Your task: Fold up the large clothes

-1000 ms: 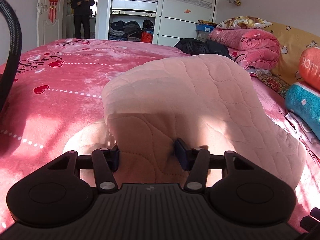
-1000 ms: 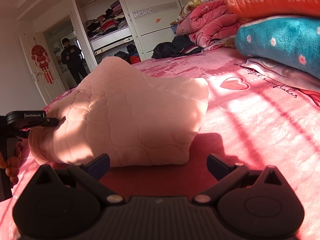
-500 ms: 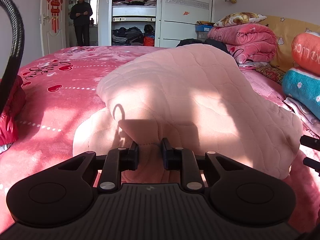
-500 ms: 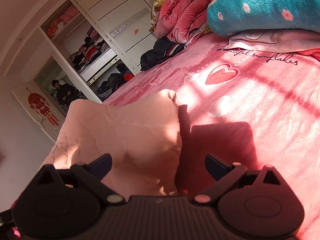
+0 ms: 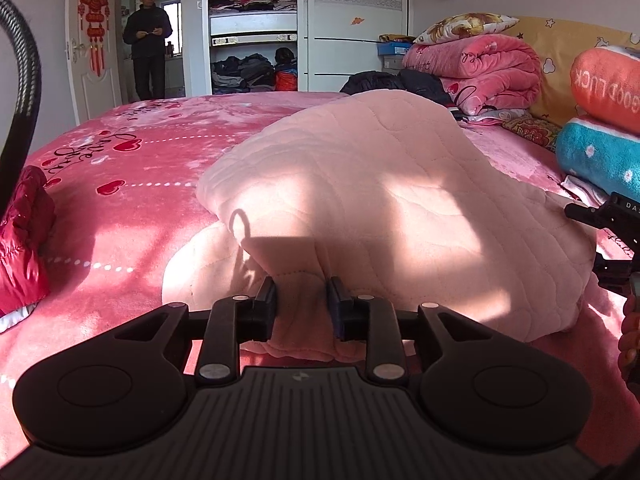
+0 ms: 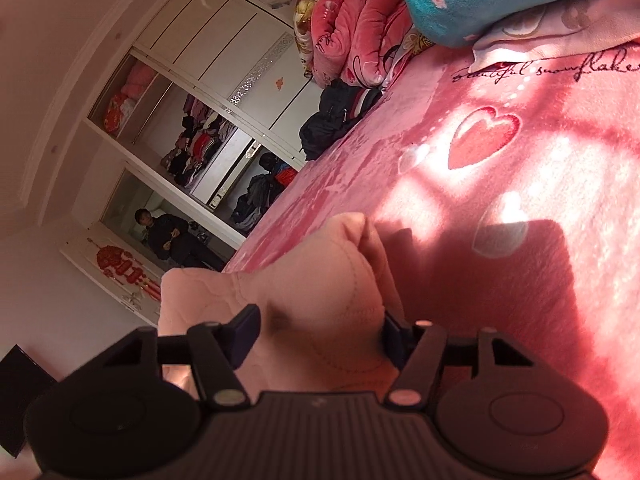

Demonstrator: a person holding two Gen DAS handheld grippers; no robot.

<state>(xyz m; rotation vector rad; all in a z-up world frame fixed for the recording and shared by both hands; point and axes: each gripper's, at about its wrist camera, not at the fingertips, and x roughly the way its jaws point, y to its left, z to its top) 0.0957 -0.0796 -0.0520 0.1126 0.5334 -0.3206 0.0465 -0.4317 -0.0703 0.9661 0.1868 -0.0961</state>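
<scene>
A pale pink quilted garment [image 5: 380, 208] lies bunched and partly folded on the pink bedspread [image 5: 120, 200]. My left gripper [image 5: 302, 304] is shut on its near hem, with a fold of cloth pinched between the pads. In the right wrist view the same garment [image 6: 312, 312] fills the gap of my right gripper [image 6: 320, 336], whose jaws stand apart around a thick corner of it. The right gripper also shows at the right edge of the left wrist view [image 5: 616, 232].
A red padded jacket [image 5: 24, 248] lies at the bed's left edge. Folded blankets and pillows [image 5: 600, 120] are stacked at the right, with dark clothes [image 5: 392, 80] behind. An open wardrobe [image 5: 252, 28] and a standing person [image 5: 148, 40] are at the back.
My left gripper closed on the garment's hem. My right gripper moved in and tilted, and the garment's corner now sits between its jaws, which have narrowed.
</scene>
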